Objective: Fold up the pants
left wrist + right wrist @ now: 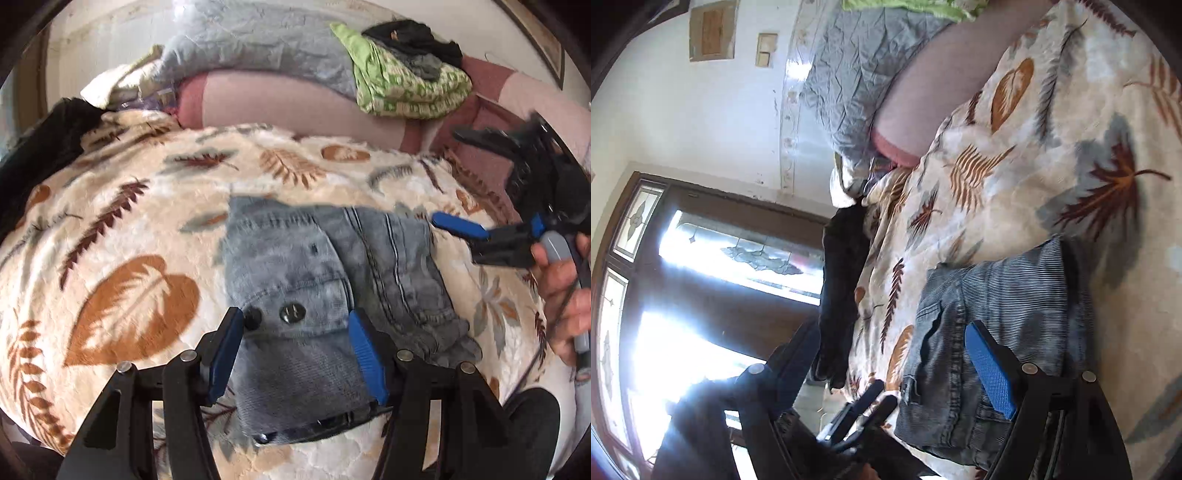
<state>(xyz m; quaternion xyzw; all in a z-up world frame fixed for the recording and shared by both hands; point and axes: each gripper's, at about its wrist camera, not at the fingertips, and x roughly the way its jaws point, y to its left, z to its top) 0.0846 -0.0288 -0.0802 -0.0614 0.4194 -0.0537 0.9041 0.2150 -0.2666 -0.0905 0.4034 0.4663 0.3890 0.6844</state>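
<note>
Grey-blue denim pants lie folded into a compact bundle on a cream leaf-print blanket. My left gripper is open, its blue pads straddling the near edge of the bundle by the waist button. My right gripper hovers at the bundle's right edge, held sideways in a hand. In the right wrist view the pants lie under the right gripper, whose fingers stand wide apart, one blue pad over the denim.
Behind the blanket lie a pink sheet, a grey pillow, a green patterned cloth topped with dark clothes, and a black garment at the left. A bright window fills the right wrist view's left.
</note>
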